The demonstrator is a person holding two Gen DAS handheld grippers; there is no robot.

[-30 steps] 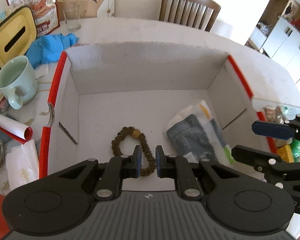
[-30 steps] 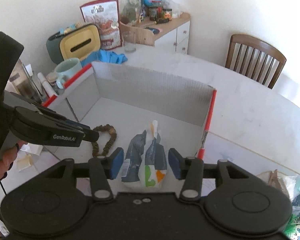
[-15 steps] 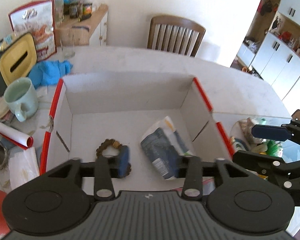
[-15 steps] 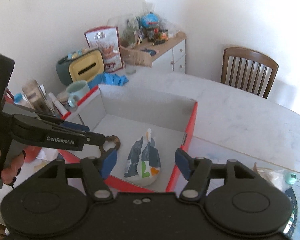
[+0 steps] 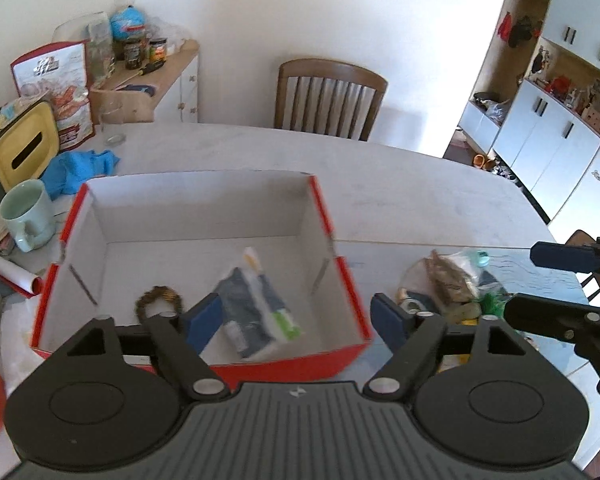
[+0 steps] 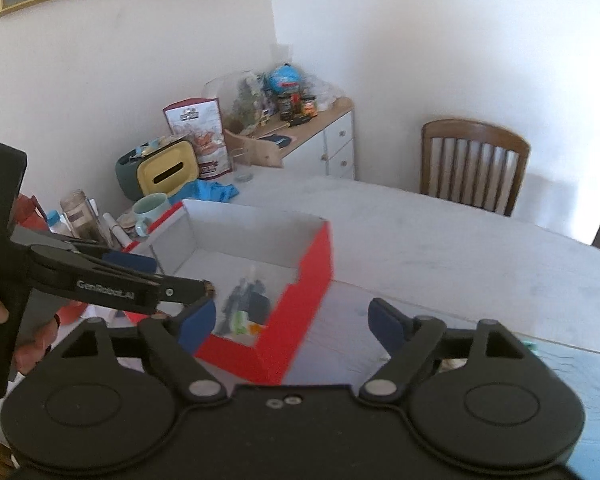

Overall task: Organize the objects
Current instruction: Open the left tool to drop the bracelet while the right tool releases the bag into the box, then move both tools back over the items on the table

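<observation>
The worktop [image 5: 420, 184] carries a red box [image 5: 332, 354] with white inside; in it already lie a packet [image 5: 256, 300] and a brown beaded bracelet [image 5: 156, 295]. To the right of the box waits a small pile of loose things [image 5: 452, 284]. The left gripper [image 5: 296, 318] and the right gripper [image 6: 292, 322] are both above the near edge of the box, their jaws just opened wide with nothing between them. I think the next step is to fetch from the pile; it is better to choose one thing at its edge and close on it only.
</observation>
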